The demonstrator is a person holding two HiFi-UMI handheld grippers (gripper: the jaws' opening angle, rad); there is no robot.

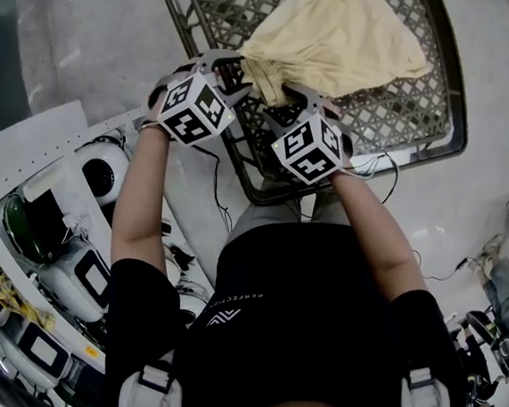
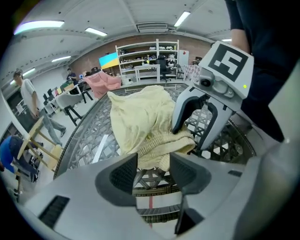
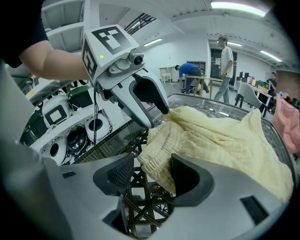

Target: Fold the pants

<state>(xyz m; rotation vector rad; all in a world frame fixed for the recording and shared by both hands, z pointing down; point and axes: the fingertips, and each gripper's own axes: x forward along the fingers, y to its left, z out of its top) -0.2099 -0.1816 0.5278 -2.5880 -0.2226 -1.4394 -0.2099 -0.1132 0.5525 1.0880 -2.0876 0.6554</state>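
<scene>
Pale yellow pants lie bunched on a dark lattice-top table, their ribbed waistband at the near edge. In the head view my left gripper and right gripper meet at that waistband, side by side. In the left gripper view my left gripper stands open, with the waistband just past its pads and untouched. My right gripper is open too, and the waistband hangs against its right pad without being pinched. Each gripper shows in the other's view, straddling the band's edge.
White robot housings with cables sit on the floor to the left of the person. More gear and wires lie at the right. People stand and sit by desks and chairs in the background, far from the table.
</scene>
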